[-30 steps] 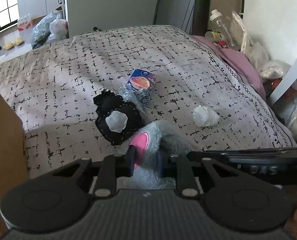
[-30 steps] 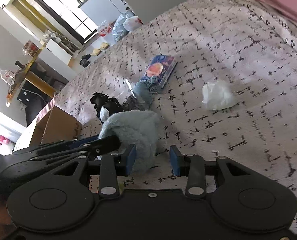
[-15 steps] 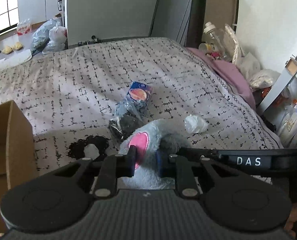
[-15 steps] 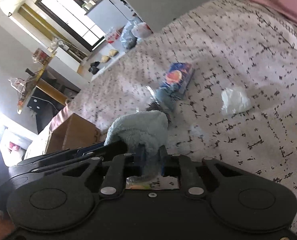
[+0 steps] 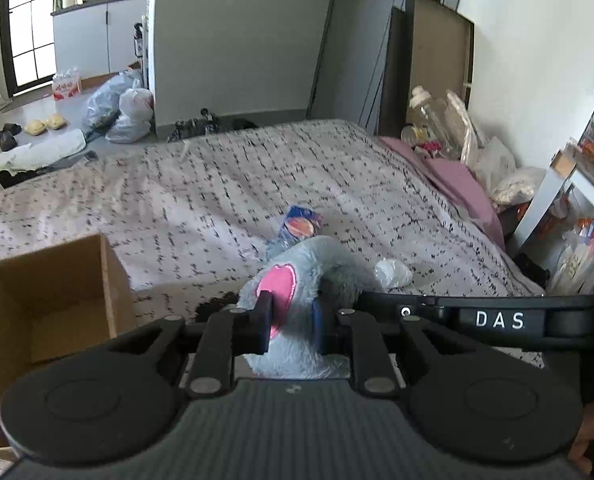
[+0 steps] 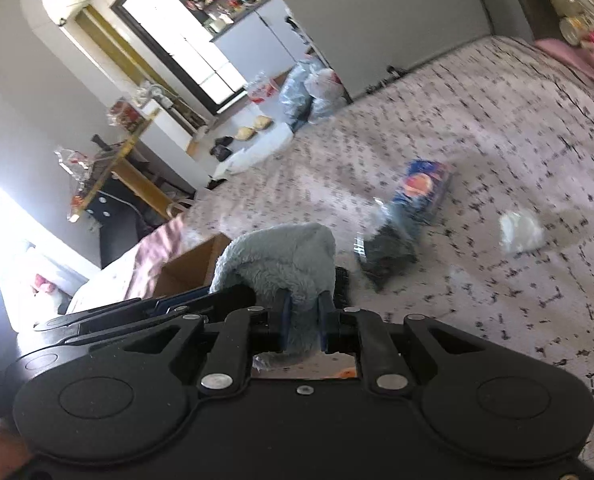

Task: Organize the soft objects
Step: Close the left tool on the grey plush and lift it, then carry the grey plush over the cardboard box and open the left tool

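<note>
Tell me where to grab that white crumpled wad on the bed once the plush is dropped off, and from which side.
Grip the white wad across its bulging middle, coming from above with the jaws straddling it. It lies alone on the bedspread, apart from the blue pack, so both sides look free. It looks soft and lumpy with no edge or handle, so a pinch across its bulk seems likeliest to hold.

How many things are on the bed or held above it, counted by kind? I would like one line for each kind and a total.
Grey plush toy, held by both grippers: 1
Cardboard box: 1
Blue packet: 1
Clear bag with dark contents: 1
White crumpled wad: 1
Black item, partly hidden behind the left gripper: 1
Total: 6
</note>
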